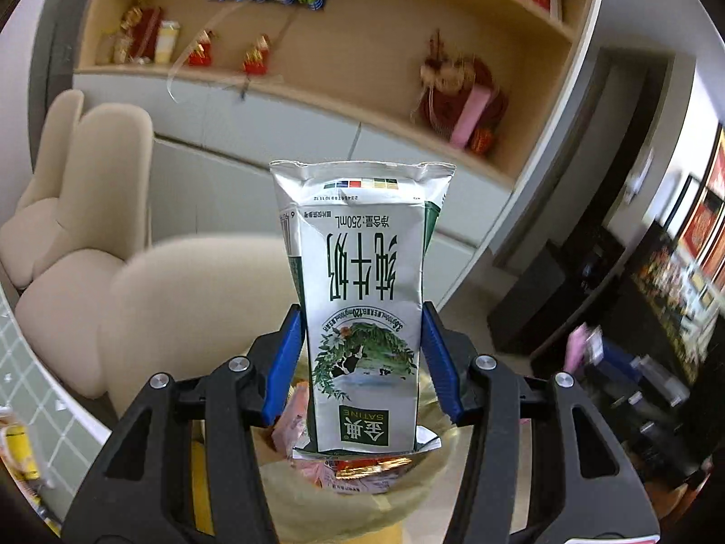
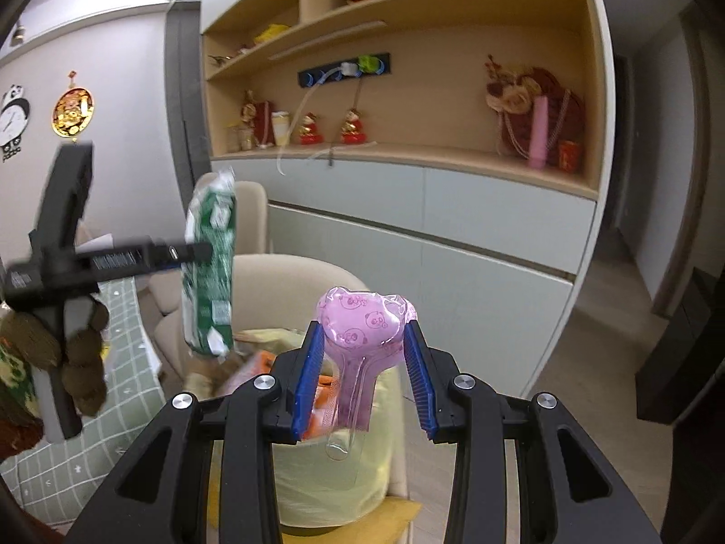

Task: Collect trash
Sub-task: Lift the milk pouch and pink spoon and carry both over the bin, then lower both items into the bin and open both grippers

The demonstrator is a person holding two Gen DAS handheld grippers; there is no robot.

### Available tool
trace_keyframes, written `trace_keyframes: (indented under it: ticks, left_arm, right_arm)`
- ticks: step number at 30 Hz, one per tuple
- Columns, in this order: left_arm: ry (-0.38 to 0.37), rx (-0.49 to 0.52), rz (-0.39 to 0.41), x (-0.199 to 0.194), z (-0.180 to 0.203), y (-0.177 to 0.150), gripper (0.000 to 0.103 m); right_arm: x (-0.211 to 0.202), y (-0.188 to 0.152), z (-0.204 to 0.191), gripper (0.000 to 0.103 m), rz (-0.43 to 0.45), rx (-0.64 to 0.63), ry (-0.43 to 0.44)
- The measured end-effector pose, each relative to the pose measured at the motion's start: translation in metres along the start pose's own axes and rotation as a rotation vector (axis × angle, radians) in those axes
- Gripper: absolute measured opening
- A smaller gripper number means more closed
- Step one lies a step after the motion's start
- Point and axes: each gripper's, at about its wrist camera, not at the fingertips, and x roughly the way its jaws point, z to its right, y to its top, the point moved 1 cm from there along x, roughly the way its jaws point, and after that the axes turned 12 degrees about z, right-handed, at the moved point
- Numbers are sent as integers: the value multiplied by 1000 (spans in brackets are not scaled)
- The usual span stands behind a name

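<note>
Both claws are at the drop-off step: the left gripper [image 1: 362,353] clamps a flattened milk carton [image 1: 362,299] and the right gripper [image 2: 362,371] grasps a pink wrapper [image 2: 362,322], each just above the yellow-lined bin [image 2: 326,489] (already part-filled), so next comes releasing.

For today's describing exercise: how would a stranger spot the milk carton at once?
Find the yellow-lined bin beside the beige chair. Above it, the left hand-held gripper grips the milk carton, flattened, white and green; the other piece held there is a pink plastic wrapper.
</note>
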Motion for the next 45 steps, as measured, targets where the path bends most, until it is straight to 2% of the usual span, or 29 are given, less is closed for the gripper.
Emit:
trace_keyframes:
  ticks: [3, 4, 7, 12, 15, 18, 21, 27, 31, 37, 45]
  left_arm:
    - [25, 53, -108, 40, 3, -27, 49]
    - [33, 68, -166, 53, 4, -38, 49]
    - [50, 113, -302, 73, 8, -62, 48]
    - [58, 117, -401, 89, 6, -86, 48]
    - [62, 111, -430, 93, 3, -94, 48]
    - [25, 75, -408, 86, 0, -90, 48]
    - [-5, 13, -367, 68, -8, -81, 57]
    - [65, -66, -237, 5, -28, -59, 58]
    - [126, -113, -193, -34, -51, -58, 58]
    - [247, -163, -139, -92, -83, -64, 59]
    - [350, -298, -130, -145, -132, -86, 59]
  right_arm:
    - [13, -5, 15, 35, -22, 7, -8]
    - [17, -7, 19, 35, -29, 13, -9]
    - [28, -13, 27, 35, -51, 32, -8]
    - [46, -21, 31, 35, -79, 75, 23]
    - [56, -21, 26, 35, -85, 85, 54]
    - [65, -21, 18, 35, -96, 88, 89]
    - [76, -21, 7, 35, -114, 94, 127]
    - [108, -30, -31, 35, -187, 58, 235]
    - [139, -39, -61, 35, -257, 24, 303]
    - [177, -78, -90, 35, -432, -88, 305]
    - [184, -95, -84, 35, -514, -88, 247]
